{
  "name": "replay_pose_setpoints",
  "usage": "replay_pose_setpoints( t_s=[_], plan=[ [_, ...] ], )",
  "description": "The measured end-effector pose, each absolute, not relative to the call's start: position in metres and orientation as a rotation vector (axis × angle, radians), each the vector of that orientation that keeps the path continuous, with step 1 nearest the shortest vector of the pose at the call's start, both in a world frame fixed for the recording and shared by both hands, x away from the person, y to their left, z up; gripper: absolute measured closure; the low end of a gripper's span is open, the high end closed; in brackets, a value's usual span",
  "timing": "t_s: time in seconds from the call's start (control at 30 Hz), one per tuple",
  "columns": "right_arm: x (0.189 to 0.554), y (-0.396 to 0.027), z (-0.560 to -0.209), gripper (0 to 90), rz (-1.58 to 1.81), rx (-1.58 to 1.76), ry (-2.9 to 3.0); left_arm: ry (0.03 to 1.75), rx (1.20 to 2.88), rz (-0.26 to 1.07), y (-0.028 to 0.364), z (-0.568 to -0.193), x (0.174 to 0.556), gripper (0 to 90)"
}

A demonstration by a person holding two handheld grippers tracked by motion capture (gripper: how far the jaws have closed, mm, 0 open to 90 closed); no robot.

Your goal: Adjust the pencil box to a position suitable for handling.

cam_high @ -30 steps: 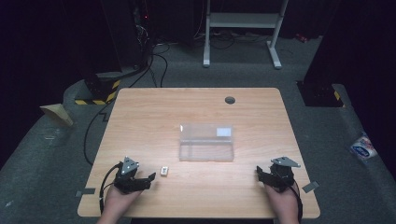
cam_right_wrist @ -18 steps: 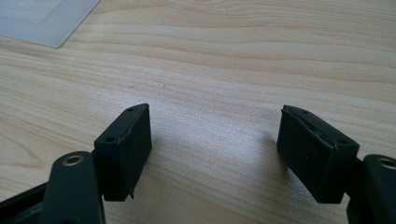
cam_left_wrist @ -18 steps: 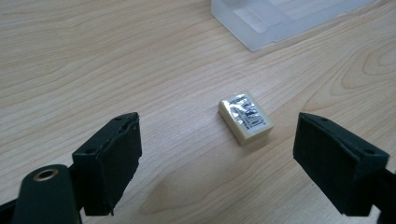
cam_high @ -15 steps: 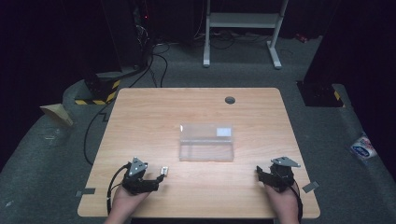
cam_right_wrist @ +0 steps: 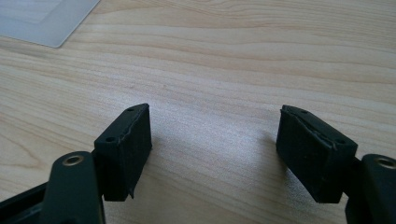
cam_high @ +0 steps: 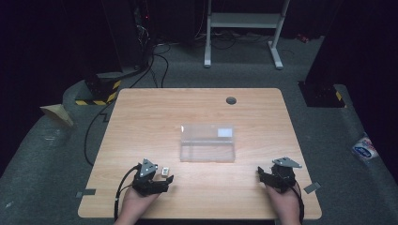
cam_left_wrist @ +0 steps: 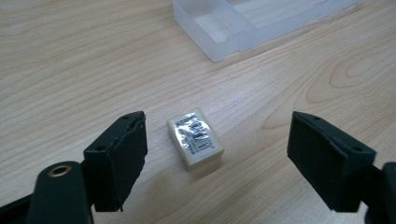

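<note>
Eraser (cam_left_wrist: 195, 138), a small cream block in a shiny printed wrapper, is lying flat on the wooden table (cam_high: 141, 122) between the pads of the left gripper (cam_left_wrist: 215, 154), whose jaws have just been closing yet are touching nothing. It is looking light and firm, its film slippery, so gripping its two long sides seems safest. Beyond it is sitting a clear plastic box (cam_high: 207, 143). Farther right, the right gripper (cam_right_wrist: 215, 154) is resting with jaws wide and empty.

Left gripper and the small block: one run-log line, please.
left gripper: open, jaws closing around small block, no contact | right gripper: open, idle | clear box: untouched
</note>
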State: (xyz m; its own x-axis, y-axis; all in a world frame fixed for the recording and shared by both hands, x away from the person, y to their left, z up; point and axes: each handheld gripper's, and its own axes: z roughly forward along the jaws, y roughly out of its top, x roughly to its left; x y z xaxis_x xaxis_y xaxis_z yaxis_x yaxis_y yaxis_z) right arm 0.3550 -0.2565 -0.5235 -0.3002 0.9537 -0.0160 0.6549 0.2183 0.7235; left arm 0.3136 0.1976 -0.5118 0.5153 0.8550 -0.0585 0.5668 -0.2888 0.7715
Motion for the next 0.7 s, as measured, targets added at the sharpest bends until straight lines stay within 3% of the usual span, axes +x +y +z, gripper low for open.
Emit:
replay_pose_setpoints(
  t_s=[0.23, 0.7],
  plan=[
    [0.355, -0.256, -0.523, 26.3, 0.858, 1.482, 2.035, 1.19, 1.972, 0.493, 0.194, -0.514, 0.317, 25.2],
    [0.355, -0.257, -0.524, 26.4, 0.856, 1.474, 2.037, 1.228, 1.966, 0.466, 0.203, -0.522, 0.32, 42.9]
  ],
)
